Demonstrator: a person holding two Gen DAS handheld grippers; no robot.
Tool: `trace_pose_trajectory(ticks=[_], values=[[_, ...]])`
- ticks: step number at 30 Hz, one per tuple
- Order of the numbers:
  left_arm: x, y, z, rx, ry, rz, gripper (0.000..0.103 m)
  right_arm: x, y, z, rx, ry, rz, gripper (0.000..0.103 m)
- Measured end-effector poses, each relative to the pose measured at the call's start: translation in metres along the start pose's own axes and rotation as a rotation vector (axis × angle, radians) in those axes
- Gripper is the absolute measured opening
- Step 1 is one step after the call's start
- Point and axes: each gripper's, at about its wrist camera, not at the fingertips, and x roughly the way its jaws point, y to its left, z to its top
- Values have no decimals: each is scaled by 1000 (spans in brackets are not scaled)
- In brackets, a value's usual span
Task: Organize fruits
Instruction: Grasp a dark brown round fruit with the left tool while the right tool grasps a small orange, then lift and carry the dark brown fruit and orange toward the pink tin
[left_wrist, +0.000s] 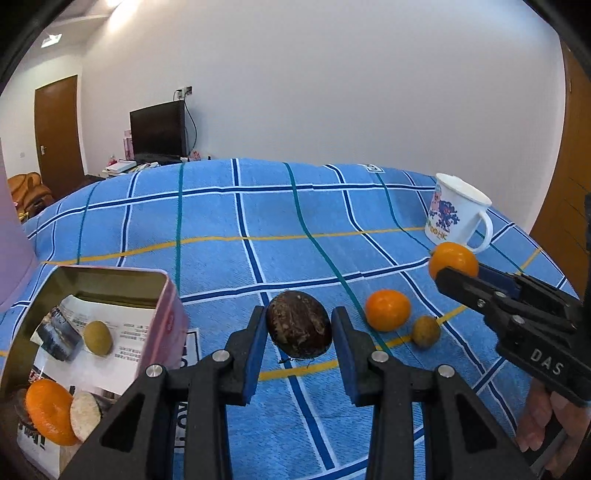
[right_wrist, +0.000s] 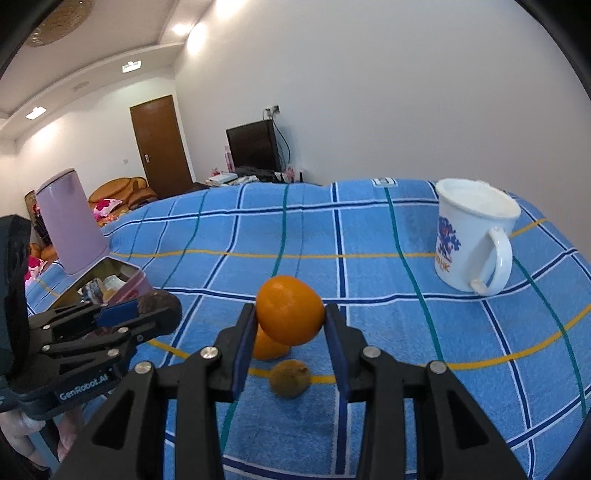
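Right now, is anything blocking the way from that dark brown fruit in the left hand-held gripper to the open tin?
Nothing visible does. The dark brown fruit is held above the blue checked cloth, and the open tin sits just to its left, lid off, with bare cloth between them.

We take this for a home living room: a sofa with floral cushions, a TV against the white wall, a wooden door, recessed ceiling lights, a checked cloth over the table.
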Motion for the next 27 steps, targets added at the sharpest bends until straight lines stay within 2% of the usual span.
trace_pose_trajectory(ticks=[20,27], values=[[-27,-14,-7,93,-118,97,37,-25,16,-9,-68,-103,0,40],[-34,-12,-11,91,-132,107,37,-34,20,-13,-76,-131,-5,40]])
